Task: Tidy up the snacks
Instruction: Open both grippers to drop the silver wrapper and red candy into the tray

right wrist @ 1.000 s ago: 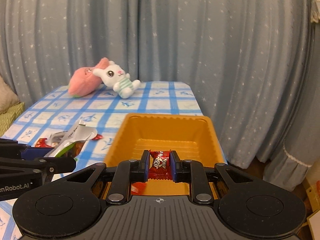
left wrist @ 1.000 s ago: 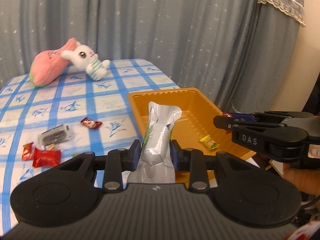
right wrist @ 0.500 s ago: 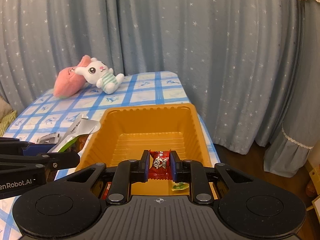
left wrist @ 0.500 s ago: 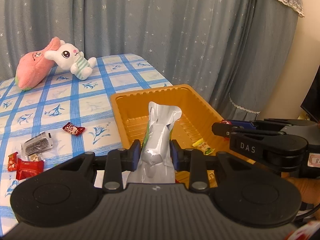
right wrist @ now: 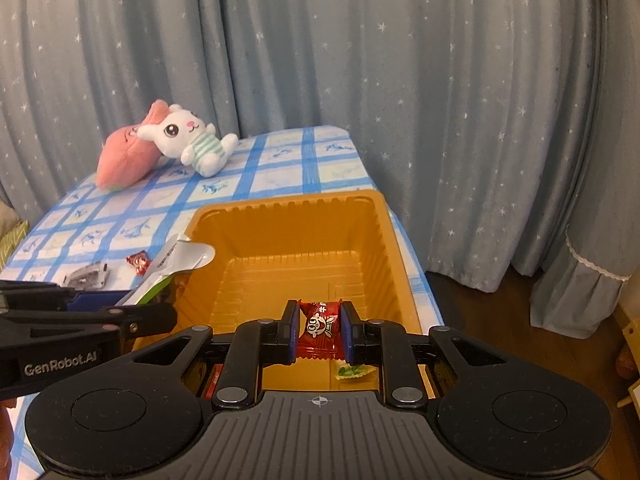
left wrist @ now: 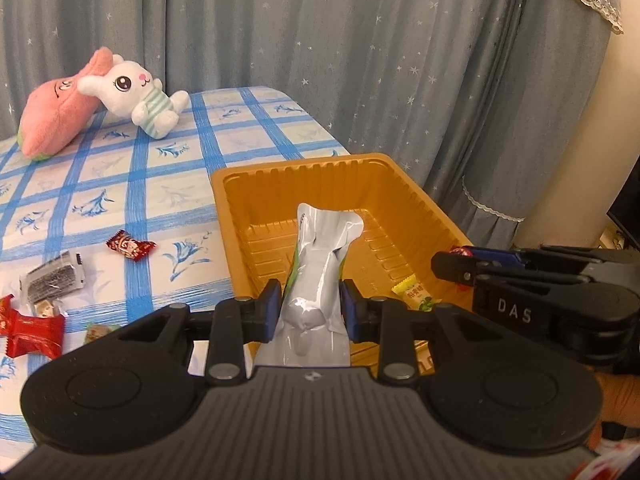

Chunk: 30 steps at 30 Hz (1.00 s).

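1. My left hand-held gripper [left wrist: 308, 304] is clenched on a silver pouch [left wrist: 320, 272], which stands up between its pads, its top leaning out over the near left part of the orange tray [left wrist: 304, 168].
2. My right hand-held gripper [right wrist: 319, 330] is clamped on a red candy [right wrist: 320, 326], held above the tray's near end, with a green-and-yellow sweet [right wrist: 352, 371] lying on the tray floor just below it.
3. Risk 1: the pouch is tall and floppy. If I let go while it sits this close to the tray's left wall, I think it could tip back over the rim onto the worktop [left wrist: 120, 184].
4. Risk 2: both tools crowd the same near end of the tray. Lowering them together could knock one against the other and jolt a snack loose.
5. Risk 3: the tray looks light, so a nudge on its wall might slide it toward the worktop's edge.
6. Both tools tilt downward and forward, side by side. Loose sweets [left wrist: 130, 245] wait well to the left of my left tool.
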{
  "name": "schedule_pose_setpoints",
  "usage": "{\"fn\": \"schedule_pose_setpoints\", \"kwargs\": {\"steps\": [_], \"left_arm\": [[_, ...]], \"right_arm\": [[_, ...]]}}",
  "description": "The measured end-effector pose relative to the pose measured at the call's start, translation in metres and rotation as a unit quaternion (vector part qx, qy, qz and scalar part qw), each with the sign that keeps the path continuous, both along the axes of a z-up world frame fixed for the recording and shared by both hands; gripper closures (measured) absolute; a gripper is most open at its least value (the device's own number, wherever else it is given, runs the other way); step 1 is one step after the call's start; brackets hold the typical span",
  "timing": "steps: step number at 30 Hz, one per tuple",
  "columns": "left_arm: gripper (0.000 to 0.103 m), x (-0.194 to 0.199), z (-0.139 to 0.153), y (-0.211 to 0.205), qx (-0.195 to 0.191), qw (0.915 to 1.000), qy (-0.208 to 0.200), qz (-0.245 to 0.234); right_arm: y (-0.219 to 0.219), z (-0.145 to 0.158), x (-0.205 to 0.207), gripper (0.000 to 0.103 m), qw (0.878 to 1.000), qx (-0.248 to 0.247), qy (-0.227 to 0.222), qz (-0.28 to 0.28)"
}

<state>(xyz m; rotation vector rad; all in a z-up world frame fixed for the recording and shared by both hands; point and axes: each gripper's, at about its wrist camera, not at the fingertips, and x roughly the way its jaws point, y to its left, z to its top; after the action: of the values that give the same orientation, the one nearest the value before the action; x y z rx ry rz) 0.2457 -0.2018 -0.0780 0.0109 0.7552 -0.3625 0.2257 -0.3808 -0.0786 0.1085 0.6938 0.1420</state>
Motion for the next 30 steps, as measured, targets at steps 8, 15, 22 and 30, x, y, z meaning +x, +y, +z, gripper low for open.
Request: {"fn": "schedule_pose_setpoints", "kwargs": {"steps": [8, 15, 22, 30], "left_arm": [[0.074, 0.010, -0.005, -0.005, -0.026, 0.9996, 0.011, 0.000], [0.072, 0.006, -0.003, 0.005, -0.018, 0.9998, 0.004, 0.006], [0.072, 0.000, 0.001, 0.024, -0.006, 0.9998, -0.006, 0.020], [0.069, -0.006, 0.002, 0.038, -0.006, 0.9994, -0.008, 0.033]], "right_arm": [[-0.001, -0.004, 0.002, 0.082, 1.000, 0.001, 0.007, -0.005], [-0.001, -0.005, 0.003, 0.082, 1.000, 0.004, 0.010, -0.006], [-0.004, -0.003, 0.000, 0.082, 1.000, 0.021, 0.004, -0.004], [-0.006, -0.003, 0.001, 0.081, 0.999, 0.051, -0.001, 0.000]]}}
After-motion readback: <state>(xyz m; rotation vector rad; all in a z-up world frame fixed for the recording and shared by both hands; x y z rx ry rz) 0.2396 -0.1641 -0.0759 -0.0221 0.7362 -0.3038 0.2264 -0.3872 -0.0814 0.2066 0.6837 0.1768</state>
